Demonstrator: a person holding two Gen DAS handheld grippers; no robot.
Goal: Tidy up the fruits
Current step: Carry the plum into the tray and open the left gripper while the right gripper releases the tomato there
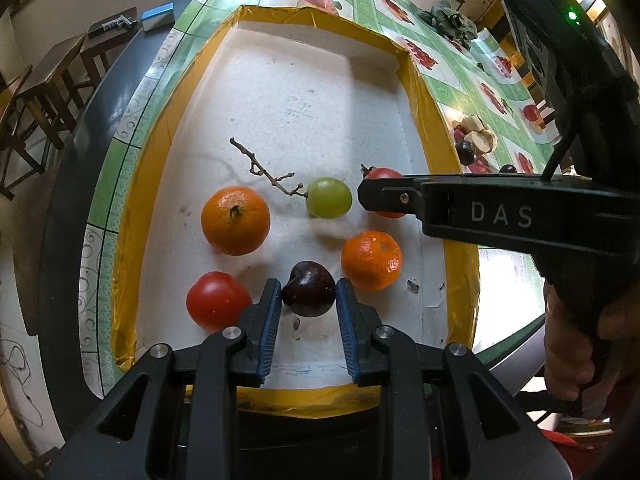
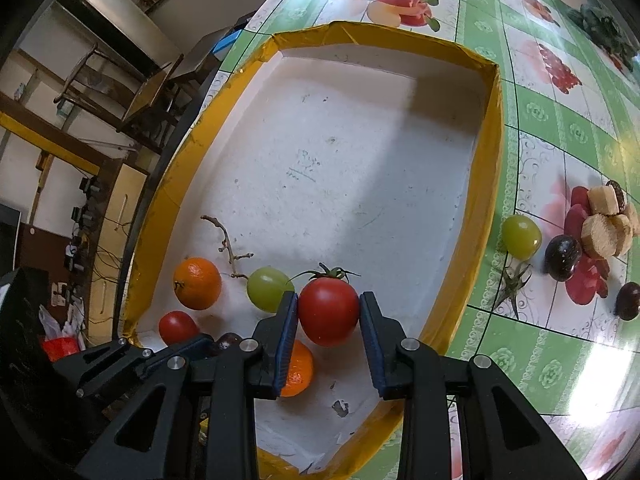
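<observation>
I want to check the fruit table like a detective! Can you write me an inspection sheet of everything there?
Surface: fruit-print tablecloth.
Job's things: yellow-edged tray with two oranges, green grape, small tomato; outside it, green grape, dark fruits.
Clutter: bare twig, pale chunks.
Grippers: left hand-held gripper around dark cherry; right hand-held gripper clamps tomato.
Cables: black cord.
Surroundings: wooden chairs.

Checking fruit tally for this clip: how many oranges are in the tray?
2. One orange sits at the tray's left beside the twig; the other orange lies right of the dark plum in the left gripper. None appear hidden.
</observation>
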